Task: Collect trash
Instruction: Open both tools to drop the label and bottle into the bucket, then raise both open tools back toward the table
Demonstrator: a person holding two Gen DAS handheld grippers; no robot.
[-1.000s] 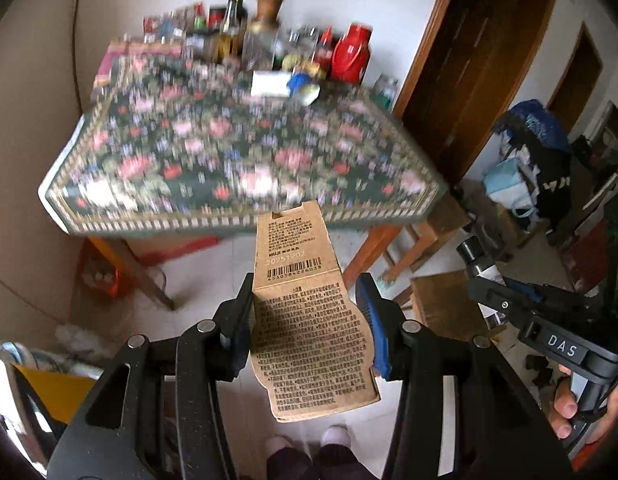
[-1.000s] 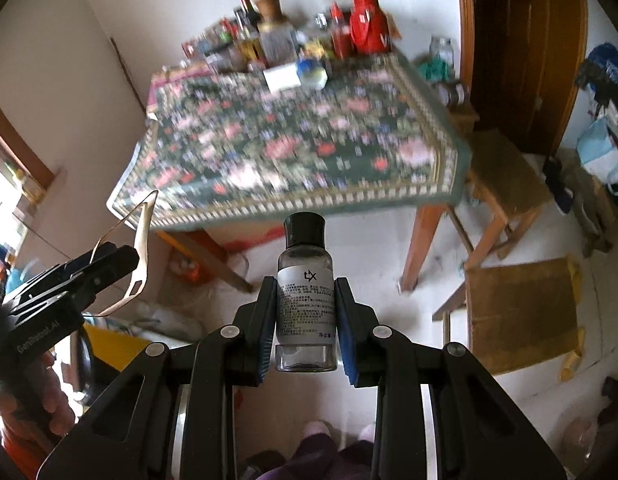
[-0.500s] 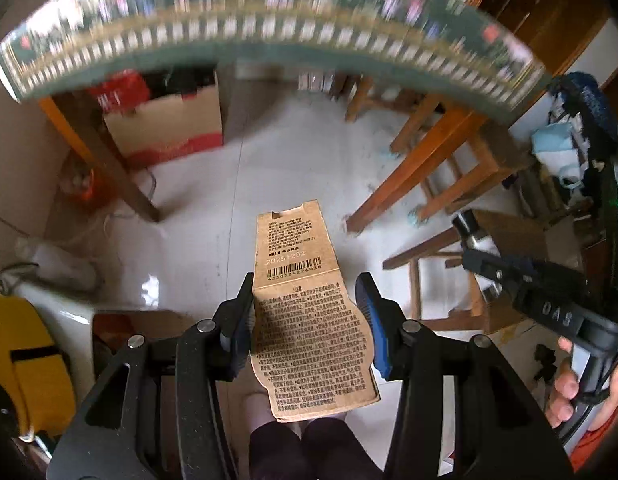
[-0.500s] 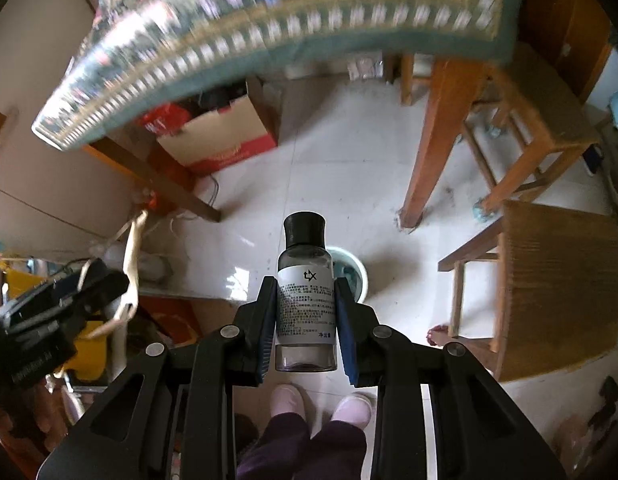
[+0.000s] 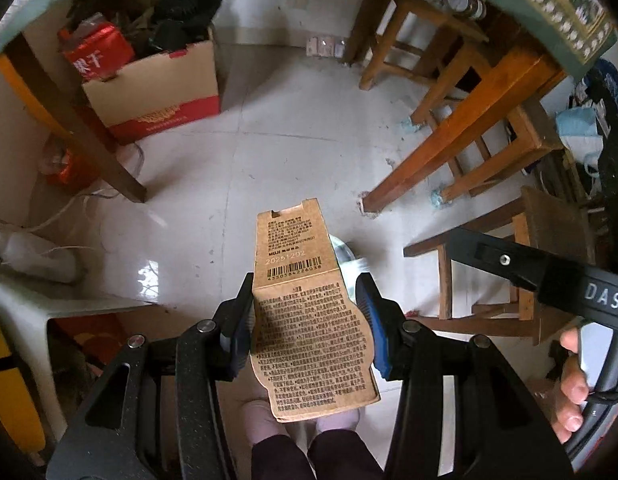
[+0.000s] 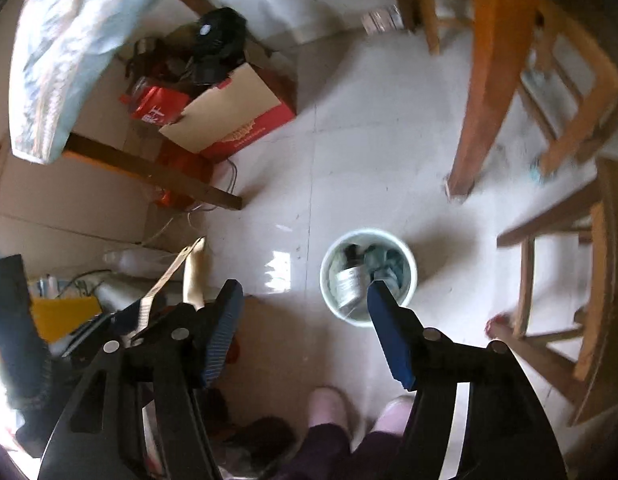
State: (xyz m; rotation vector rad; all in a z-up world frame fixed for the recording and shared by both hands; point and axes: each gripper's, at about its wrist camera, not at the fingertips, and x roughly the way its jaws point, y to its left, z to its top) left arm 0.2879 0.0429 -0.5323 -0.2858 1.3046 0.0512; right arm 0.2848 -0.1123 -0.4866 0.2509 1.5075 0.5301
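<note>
My left gripper [image 5: 305,298] is shut on a brown printed cardboard package [image 5: 309,340], which stands upright between the pads and points down at the tiled floor. Behind the package's right edge shows a slice of the white trash bin [image 5: 346,251]. My right gripper [image 6: 304,291] hangs above the floor with its jaws opening and nothing between them. The white trash bin [image 6: 410,258] stands just beyond its right fingertip. The small clear bottle with a black cap [image 6: 349,282] lies inside the bin among crumpled waste. The package shows edge-on at the left [image 6: 191,276].
A cardboard box with a red band [image 5: 157,92] sits under the table. Orange wooden table legs [image 5: 449,132] and stools [image 5: 489,280] stand to the right. A white plastic stool [image 5: 49,300] is at the left. The person's slippered feet [image 6: 329,404] are right below the grippers.
Both grippers sank from above the tabletop to below it and tipped toward the floor. The right jaws opened and the bottle dropped into the white bin. The left still holds the package.
</note>
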